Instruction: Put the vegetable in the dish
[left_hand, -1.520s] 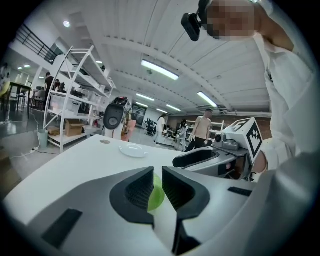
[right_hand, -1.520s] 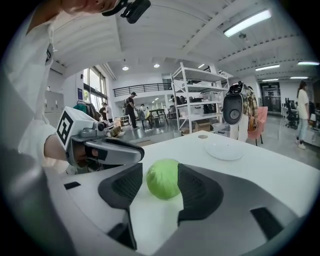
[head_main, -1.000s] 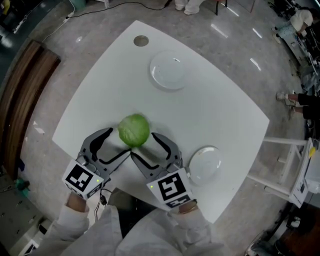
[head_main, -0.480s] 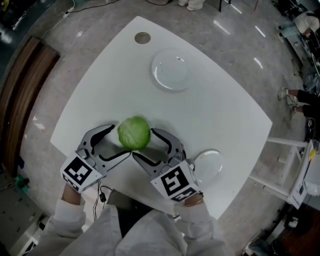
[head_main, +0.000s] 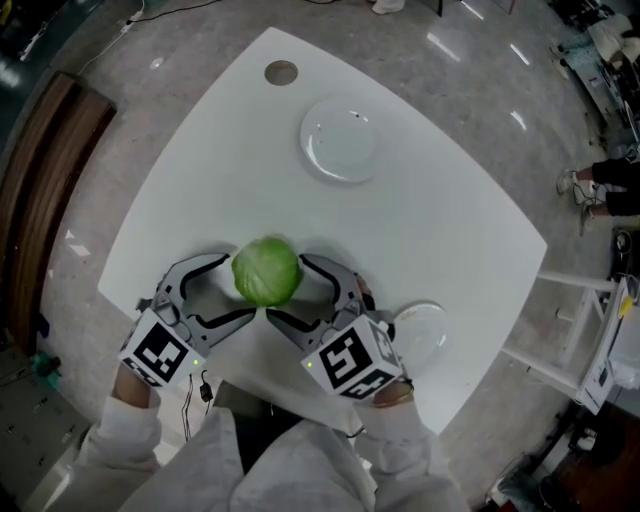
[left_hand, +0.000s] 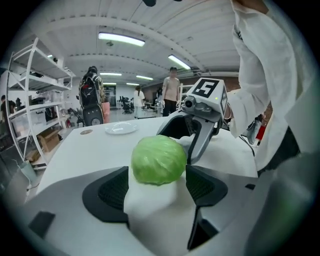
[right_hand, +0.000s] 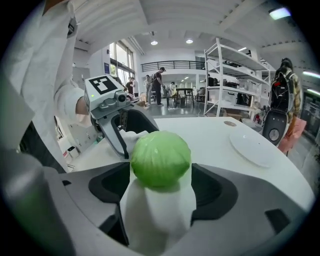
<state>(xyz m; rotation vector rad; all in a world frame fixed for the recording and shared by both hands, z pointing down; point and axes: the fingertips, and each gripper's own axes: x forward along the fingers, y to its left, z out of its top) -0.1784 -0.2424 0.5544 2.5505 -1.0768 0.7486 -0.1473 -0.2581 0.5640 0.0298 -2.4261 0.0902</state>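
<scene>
Head view: green cabbage (head_main: 266, 270) sits on the near side of the white bench (head_main: 430, 220), well apart from the far dish (head_main: 340, 142) | left gripper (head_main: 247, 288) jaws wide apart, just been opening, cabbage between the tips | right gripper (head_main: 285, 290) same deal

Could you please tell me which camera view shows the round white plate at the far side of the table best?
The head view: the round white plate appears whole, from above. The left gripper view shows it small and edge-on; the right gripper view shows it obliquely at the right.
</scene>
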